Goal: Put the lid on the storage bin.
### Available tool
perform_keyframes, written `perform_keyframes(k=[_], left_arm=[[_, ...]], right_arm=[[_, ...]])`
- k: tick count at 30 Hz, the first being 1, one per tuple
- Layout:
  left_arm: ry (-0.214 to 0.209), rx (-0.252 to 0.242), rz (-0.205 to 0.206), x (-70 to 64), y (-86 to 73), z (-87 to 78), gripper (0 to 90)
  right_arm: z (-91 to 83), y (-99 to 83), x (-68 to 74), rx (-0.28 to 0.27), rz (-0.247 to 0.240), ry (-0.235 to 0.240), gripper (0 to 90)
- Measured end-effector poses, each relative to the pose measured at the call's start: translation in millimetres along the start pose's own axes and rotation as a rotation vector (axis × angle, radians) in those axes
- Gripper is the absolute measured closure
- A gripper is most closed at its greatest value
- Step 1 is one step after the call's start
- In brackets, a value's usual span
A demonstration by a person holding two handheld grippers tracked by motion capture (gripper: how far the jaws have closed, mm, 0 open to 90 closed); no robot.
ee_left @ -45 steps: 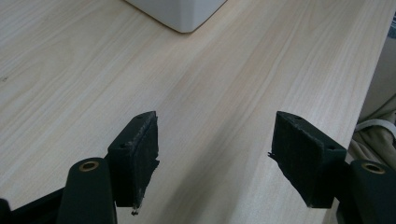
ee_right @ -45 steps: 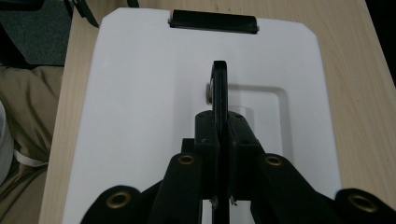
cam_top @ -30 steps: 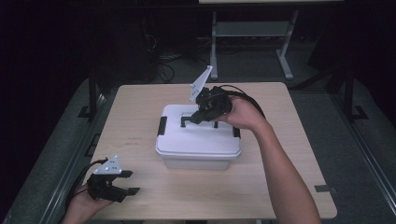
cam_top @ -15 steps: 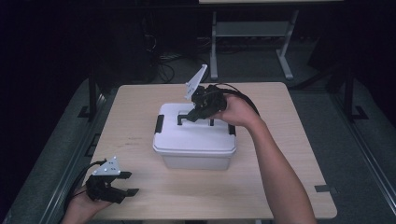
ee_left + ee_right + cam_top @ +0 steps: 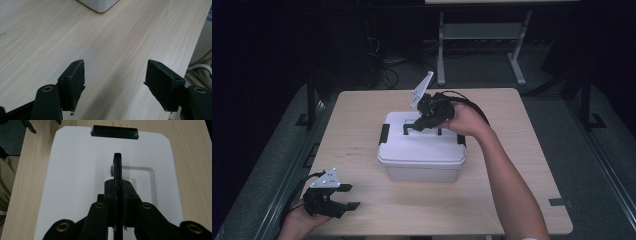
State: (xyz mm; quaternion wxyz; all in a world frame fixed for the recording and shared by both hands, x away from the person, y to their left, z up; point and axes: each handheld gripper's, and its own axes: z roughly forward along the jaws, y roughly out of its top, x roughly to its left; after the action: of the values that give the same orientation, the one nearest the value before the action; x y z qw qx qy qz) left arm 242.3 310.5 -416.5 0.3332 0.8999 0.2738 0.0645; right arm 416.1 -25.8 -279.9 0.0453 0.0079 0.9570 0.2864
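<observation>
A white lidded box point(image 5: 422, 152) with black end latches point(image 5: 384, 134) stands mid-table. Its black carry handle point(image 5: 412, 125) is raised upright over the lid. My right gripper point(image 5: 426, 120) comes in from the right and is shut on that handle. In the right gripper view the thin handle point(image 5: 117, 167) is pinched between the jaws of the right gripper point(image 5: 118, 187), above the white lid point(image 5: 75, 170), with one latch point(image 5: 114, 131) at the far end. My left gripper point(image 5: 353, 196) rests at the table's front left, open, nothing between its pads point(image 5: 75, 80).
The light wooden table point(image 5: 512, 115) has bare room all around the box. A box corner point(image 5: 98, 5) lies far ahead of the left gripper point(image 5: 115, 85). A metal stand point(image 5: 482, 40) and cables point(image 5: 387, 65) are on the dark floor behind.
My right gripper has shifted slightly left while holding the handle, and the box has moved a little left with it. The left gripper has stayed put.
</observation>
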Motion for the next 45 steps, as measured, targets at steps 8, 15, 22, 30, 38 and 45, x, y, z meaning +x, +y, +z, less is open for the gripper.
perform_keyframes(k=[8, 15, 22, 30, 38, 45], left_arm=[[0.003, -0.002, -0.008, 0.9, -1.2, -0.3, 31.3], [0.004, -0.002, -0.010, 0.6, -1.2, 0.2, 31.3], [0.002, 0.000, 0.001, -0.7, 0.1, 0.7, 31.3], [0.000, 0.008, 0.024, -3.9, 3.7, 3.1, 31.3], [-0.003, 0.007, 0.025, -5.1, 4.7, 2.7, 31.0], [-0.002, 0.000, 0.028, -6.2, 5.1, 1.5, 31.0]], right_arm=[[6.1, -5.8, -3.4, -0.011, 0.019, 0.013, 84.0], [7.5, -6.0, -3.9, -0.010, 0.031, 0.020, 82.7], [6.2, -10.3, -1.7, -0.011, 0.043, 0.020, 77.4], [0.4, -14.1, 6.0, -0.020, 0.053, 0.017, 73.1], [-5.7, -18.7, 13.7, -0.038, 0.069, 0.032, 69.0], [-13.0, -19.9, 17.2, -0.044, 0.070, 0.013, 67.6]])
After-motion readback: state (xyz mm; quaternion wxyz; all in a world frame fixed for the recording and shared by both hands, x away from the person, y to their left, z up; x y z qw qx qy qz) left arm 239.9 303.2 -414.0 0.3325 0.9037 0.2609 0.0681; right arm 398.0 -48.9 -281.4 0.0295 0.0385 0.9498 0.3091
